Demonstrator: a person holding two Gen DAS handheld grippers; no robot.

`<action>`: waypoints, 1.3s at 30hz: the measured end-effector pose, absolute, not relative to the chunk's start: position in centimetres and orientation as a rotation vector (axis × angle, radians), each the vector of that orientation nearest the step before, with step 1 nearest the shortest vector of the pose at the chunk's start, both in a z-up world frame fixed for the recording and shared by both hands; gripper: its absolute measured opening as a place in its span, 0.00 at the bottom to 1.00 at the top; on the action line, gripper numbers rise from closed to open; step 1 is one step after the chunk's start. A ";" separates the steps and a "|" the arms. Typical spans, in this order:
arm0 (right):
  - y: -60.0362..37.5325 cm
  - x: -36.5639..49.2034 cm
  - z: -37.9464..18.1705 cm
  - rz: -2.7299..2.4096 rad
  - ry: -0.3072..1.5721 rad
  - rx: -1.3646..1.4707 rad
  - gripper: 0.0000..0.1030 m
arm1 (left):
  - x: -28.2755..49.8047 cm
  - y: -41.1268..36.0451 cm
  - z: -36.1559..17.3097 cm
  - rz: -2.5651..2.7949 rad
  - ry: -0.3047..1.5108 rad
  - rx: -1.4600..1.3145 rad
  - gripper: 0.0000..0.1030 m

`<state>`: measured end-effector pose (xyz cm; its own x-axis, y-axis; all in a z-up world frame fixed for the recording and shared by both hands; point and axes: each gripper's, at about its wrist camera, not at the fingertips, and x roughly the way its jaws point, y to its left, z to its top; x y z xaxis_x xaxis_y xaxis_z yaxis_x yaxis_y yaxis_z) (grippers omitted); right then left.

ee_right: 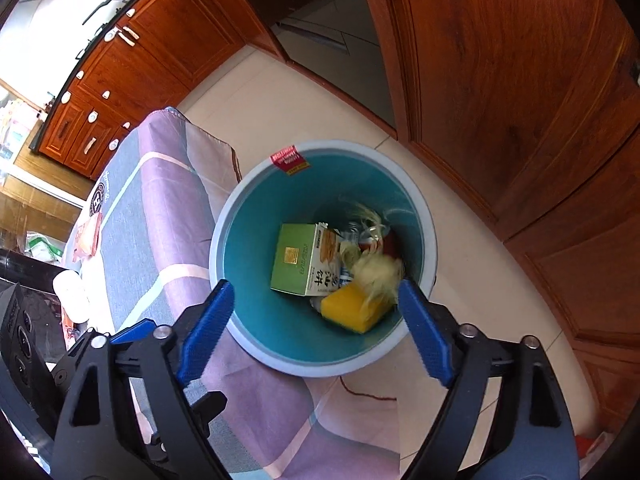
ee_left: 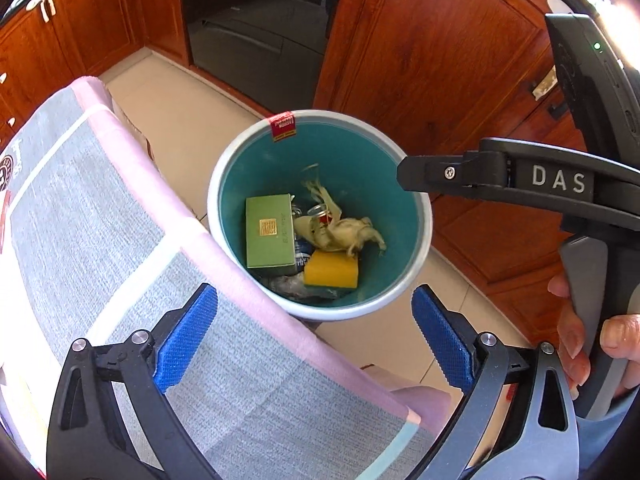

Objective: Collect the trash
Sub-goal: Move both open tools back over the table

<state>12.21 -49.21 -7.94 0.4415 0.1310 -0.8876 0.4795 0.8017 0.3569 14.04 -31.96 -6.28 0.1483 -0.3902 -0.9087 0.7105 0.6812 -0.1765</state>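
A round bin (ee_left: pixel 336 115) (ee_right: pixel 352 147), teal inside with a pale rim, stands on the floor against the table. In it lie a green box (ee_left: pixel 269 232) (ee_right: pixel 294 258), a yellow sponge (ee_left: pixel 330 270) (ee_right: pixel 352 308) and a crumpled yellowish wad (ee_left: pixel 348 234) (ee_right: pixel 376 270), which looks blurred in the right wrist view. My left gripper (ee_left: pixel 314 300) is open over the table edge and the bin's near rim, with nothing between its pads. My right gripper (ee_right: pixel 316 292) hangs open above the bin, also holding nothing. One of its fingers (ee_left: pixel 436 174) reaches over the bin's right rim.
A table with a grey and pink cloth (ee_left: pixel 100 200) (ee_right: pixel 168 208) lies left of the bin. Wooden cabinet doors (ee_left: pixel 440 40) (ee_right: pixel 500 60) stand behind and to the right. A person's hand (ee_left: pixel 580 340) grips the right handle. Pale floor tiles (ee_right: pixel 312 92) surround the bin.
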 end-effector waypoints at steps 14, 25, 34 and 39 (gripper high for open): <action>-45.0 11.1 -6.2 -0.229 1.130 0.596 0.82 | 12.5 -26.0 -4.2 -0.779 1.143 0.263 0.95; -38.0 10.3 -3.1 -0.152 1.108 0.530 0.82 | 10.8 -15.9 -1.9 -0.665 1.115 0.166 0.95; -30.2 9.8 -1.9 -0.065 1.129 0.443 0.82 | 8.9 -6.5 0.1 -0.543 1.060 0.099 0.96; -25.1 9.9 -1.6 0.001 1.155 0.361 0.82 | 8.0 -1.2 0.0 -0.485 1.049 0.061 0.96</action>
